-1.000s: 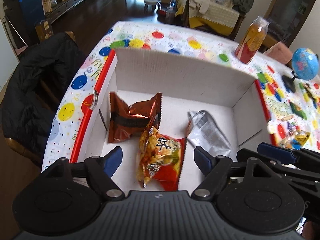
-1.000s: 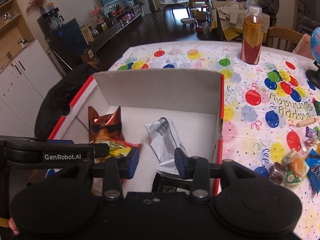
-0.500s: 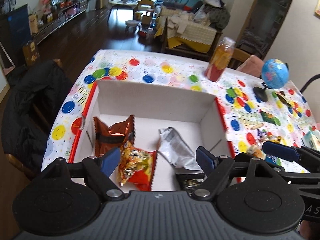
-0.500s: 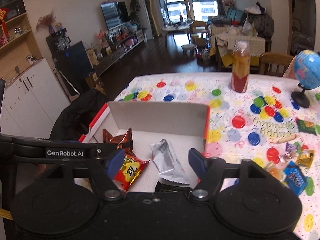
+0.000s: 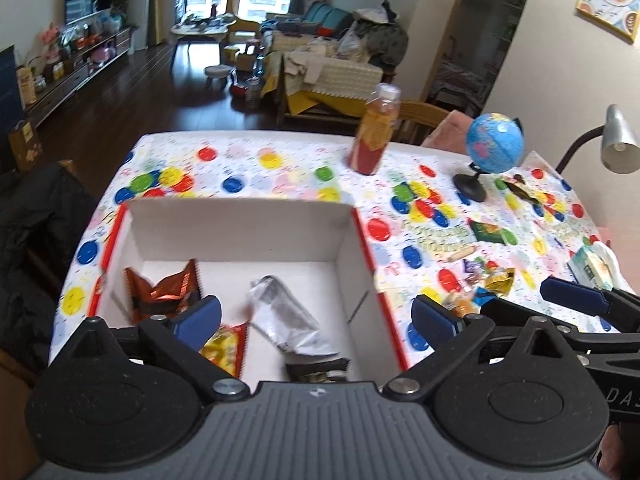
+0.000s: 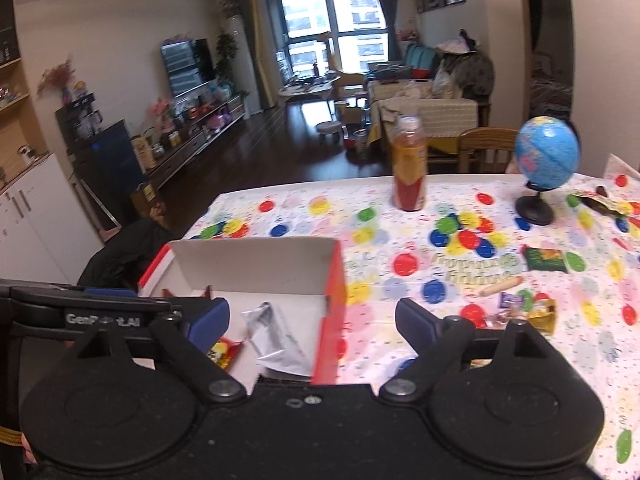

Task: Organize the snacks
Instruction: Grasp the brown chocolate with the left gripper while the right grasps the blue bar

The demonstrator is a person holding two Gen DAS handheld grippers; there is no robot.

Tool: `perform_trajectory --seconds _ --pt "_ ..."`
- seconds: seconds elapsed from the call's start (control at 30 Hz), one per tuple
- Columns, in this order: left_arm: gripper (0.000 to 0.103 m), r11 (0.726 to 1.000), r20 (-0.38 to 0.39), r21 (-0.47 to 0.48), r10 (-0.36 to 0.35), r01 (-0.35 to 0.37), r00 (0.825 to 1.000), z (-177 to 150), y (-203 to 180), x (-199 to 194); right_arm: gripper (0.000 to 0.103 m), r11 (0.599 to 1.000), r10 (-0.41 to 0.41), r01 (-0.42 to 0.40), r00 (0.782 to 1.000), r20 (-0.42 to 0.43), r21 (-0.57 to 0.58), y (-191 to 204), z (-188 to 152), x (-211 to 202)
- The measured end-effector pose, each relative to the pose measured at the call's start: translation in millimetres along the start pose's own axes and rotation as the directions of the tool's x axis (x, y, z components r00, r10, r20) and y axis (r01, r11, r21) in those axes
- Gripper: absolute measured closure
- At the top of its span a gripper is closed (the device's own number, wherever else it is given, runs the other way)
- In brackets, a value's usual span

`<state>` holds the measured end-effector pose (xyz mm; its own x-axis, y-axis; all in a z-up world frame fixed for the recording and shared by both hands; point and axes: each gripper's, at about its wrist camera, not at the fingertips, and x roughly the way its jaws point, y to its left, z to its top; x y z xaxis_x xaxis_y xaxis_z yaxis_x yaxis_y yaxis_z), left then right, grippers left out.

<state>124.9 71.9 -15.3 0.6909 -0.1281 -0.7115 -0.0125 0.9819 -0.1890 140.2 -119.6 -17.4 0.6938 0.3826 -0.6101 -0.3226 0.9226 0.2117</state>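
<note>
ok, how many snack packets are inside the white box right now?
4 visible: a brown packet at the left, a yellow-red packet in front of it, a silver packet mid-box, and a dark packet at the near edge, partly hidden by the left tool. More may be hidden.

A long living room stretches beyond the far edge of the counter, which wears a balloon-print cloth. The floor is dark polished wood. Large windows at the far end let in daylight, with a round coffee table before them. A television and low media shelf line the pale left wall. A cluttered sofa stands on the right, a wooden chair behind the counter's far edge, white cabinets at left.
</note>
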Motion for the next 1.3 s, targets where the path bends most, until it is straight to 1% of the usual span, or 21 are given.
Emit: perform_trajectory --seconds 0.17,0.27,0.47,0.63,0.77,1.0,1.13,1.2,1.3 --pt "0.001 0.999 -0.004 0.026 -0.022 0.022 1.0 3.2 -28.7 11.2 0.011 0.999 -0.04 0.04 0.999 0.002 0.031 -31.1 -2.5 -5.3" --pt "0.001 0.999 -0.013 0.034 -0.02 0.02 1.0 4.2 -47.2 20.0 0.01 0.998 -0.054 0.054 0.999 -0.008 0.044 -53.4 -5.0 -5.9" --pt "0.001 0.999 -0.044 0.047 -0.012 0.014 0.999 1.9 -86.7 40.5 0.009 0.995 -0.084 0.085 0.996 -0.017 0.051 -99.3 -11.0 -7.5" --pt "0.001 0.997 -0.081 0.063 -0.033 0.038 0.996 -3.8 -116.4 59.3 0.009 0.994 -0.087 0.089 0.996 -0.037 0.059 -134.5 -17.3 -4.7" --pt "0.001 0.997 -0.116 0.069 -0.011 0.02 0.993 -8.5 -135.6 78.9 0.009 0.993 -0.092 0.095 0.994 -0.055 0.063 -159.7 -23.2 1.0" --pt "0.001 0.998 -0.166 0.066 0.034 -0.023 0.986 -13.9 -156.1 112.4 0.011 0.995 -0.093 0.096 0.992 -0.088 0.023 -194.7 -34.1 12.5" --pt "0.001 0.995 -0.194 0.084 0.064 -0.049 0.979 -22.4 -166.3 130.5 0.015 0.997 -0.079 0.079 0.99 -0.116 -0.006 -208.8 -41.0 23.5" --pt "0.001 0.994 -0.21 0.092 0.079 -0.061 0.975 -26.2 -169.7 140.8 0.016 0.997 -0.074 0.07 0.989 -0.132 -0.031 -213.1 -44.3 30.4" --pt "0.001 0.992 -0.233 0.098 0.098 -0.077 0.968 -30.6 -172.8 155.7 0.02 0.997 -0.061 0.051 0.986 -0.157 -0.066 -217.4 -48.3 42.2"
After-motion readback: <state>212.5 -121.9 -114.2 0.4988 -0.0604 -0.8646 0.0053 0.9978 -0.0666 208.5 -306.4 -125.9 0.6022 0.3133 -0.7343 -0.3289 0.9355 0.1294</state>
